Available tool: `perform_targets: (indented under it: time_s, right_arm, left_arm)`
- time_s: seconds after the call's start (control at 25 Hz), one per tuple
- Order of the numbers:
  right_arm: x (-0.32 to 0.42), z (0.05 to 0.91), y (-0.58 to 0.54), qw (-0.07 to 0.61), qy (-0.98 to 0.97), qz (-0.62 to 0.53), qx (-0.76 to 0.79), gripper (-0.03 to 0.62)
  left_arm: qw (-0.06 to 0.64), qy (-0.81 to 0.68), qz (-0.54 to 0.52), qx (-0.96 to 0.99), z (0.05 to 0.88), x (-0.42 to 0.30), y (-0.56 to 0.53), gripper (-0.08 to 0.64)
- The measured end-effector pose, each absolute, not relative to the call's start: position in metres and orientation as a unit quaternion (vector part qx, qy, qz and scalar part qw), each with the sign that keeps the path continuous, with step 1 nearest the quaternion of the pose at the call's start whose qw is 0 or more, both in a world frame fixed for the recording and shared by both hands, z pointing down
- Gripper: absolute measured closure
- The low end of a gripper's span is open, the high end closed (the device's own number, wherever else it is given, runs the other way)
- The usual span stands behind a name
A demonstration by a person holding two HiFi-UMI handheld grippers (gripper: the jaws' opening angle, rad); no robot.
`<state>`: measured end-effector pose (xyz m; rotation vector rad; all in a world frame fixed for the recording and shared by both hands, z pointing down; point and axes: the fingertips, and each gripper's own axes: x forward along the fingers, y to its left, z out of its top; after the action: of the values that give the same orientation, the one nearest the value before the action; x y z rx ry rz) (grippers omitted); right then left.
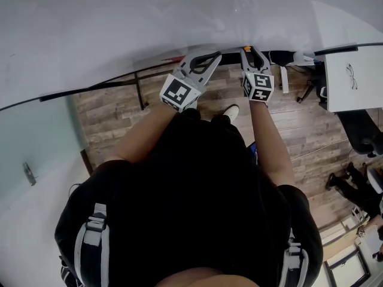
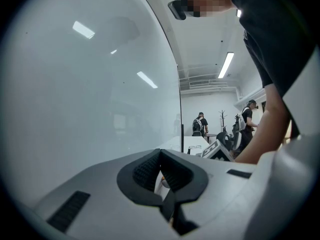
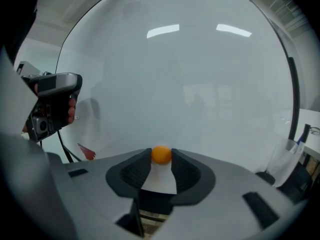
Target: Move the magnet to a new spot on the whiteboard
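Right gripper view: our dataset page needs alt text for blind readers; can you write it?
A small orange magnet sits on the whiteboard, clasped between the jaws of the right gripper. The glossy board fills the view and reflects ceiling lights.

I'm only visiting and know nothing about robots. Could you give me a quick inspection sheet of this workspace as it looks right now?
Surface: whiteboard, upright and white.
Job's things: orange magnet on the board, near its lower edge.
Clutter: small red thing low by the board; cannot tell what it is.
Grippers: right gripper shut on the magnet; left gripper shut, holding nothing.
Cables: nothing seen.
Surroundings: wood floor, white table with glasses, people in the background.
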<state>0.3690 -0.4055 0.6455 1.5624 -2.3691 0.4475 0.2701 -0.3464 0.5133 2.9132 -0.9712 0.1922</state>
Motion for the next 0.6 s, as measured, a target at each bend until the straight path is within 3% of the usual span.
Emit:
perform_targets:
  time_s: [0.6]
  right_arm:
    - [0.375,0.631,-0.403,0.130,-0.813,0.153,0.546,0.446]
  left_arm:
    - [0.028,-0.320,0.065,0.945,0.506,0.264,-0.347,0.555]
